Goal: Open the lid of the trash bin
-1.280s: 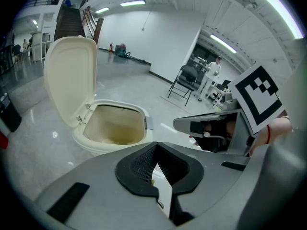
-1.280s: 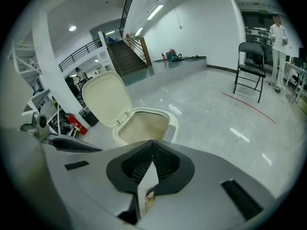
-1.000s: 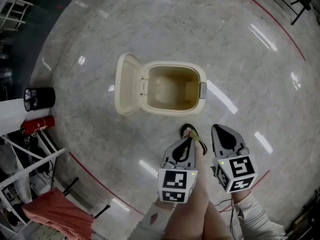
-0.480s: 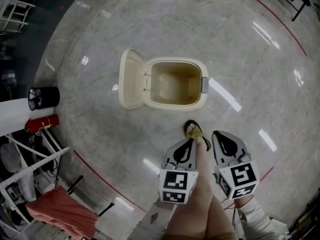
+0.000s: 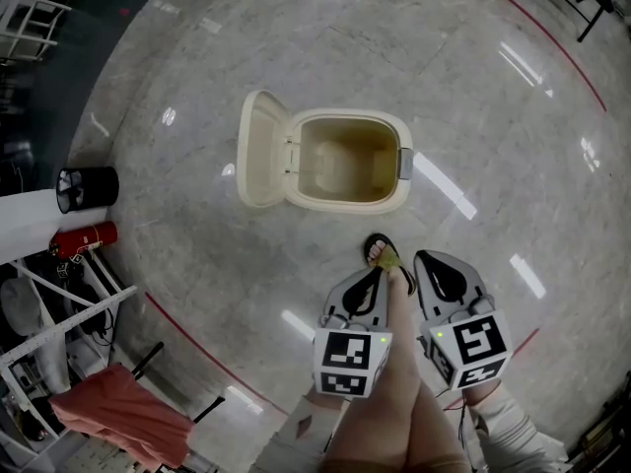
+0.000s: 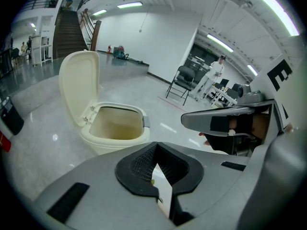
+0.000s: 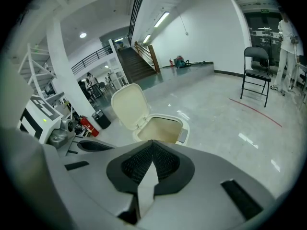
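Left hand-held gripper [image 5: 372, 278] [image 6: 156, 150]: clenched, jaw tips together, nothing between them. Right hand-held gripper [image 5: 432, 262] [image 7: 152, 148]: likewise clenched and empty. The two are held side by side, and a sandalled foot [image 5: 383, 257] shows just ahead, between them. Trash bin [image 5: 345, 206] [image 6: 110, 145] [image 7: 165, 116] stands on the floor [image 5: 197, 264] ahead of both, well apart from either. Its lid [image 5: 259, 149] [image 6: 80, 87] [image 7: 130, 104] is open, standing up on the bin's left side as seen from the hand-held grippers.
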The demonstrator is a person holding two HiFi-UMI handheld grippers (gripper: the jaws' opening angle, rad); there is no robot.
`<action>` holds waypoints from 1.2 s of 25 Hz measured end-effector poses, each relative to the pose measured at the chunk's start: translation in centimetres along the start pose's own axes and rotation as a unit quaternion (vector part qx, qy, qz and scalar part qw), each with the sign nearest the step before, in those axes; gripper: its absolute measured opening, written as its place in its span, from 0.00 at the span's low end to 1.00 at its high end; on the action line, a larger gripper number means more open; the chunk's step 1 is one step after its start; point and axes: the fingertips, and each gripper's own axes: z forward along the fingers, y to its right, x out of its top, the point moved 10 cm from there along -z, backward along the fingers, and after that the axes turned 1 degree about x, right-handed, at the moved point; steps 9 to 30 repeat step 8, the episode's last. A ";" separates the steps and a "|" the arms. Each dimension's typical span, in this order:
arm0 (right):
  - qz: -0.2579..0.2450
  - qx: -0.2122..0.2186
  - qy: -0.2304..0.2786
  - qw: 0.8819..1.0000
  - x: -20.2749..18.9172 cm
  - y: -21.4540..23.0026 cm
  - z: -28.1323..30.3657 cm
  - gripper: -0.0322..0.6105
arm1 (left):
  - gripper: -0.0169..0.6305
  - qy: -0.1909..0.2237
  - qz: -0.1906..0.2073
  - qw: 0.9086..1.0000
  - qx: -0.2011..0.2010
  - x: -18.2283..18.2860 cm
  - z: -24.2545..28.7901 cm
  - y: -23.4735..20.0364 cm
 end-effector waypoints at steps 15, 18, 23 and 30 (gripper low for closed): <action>-0.005 -0.006 0.002 1.000 0.6 0.2 0.1 0.05 | 0.03 0.002 0.000 1.000 0.001 0.1 0.1 0.0; -0.005 -0.006 0.002 1.000 0.6 0.2 0.1 0.05 | 0.03 0.002 0.000 1.000 0.001 0.1 0.1 0.0; -0.005 -0.006 0.002 1.000 0.6 0.2 0.1 0.05 | 0.03 0.002 0.000 1.000 0.001 0.1 0.1 0.0; -0.005 -0.006 0.002 1.000 0.6 0.2 0.1 0.05 | 0.03 0.002 0.000 1.000 0.001 0.1 0.1 0.0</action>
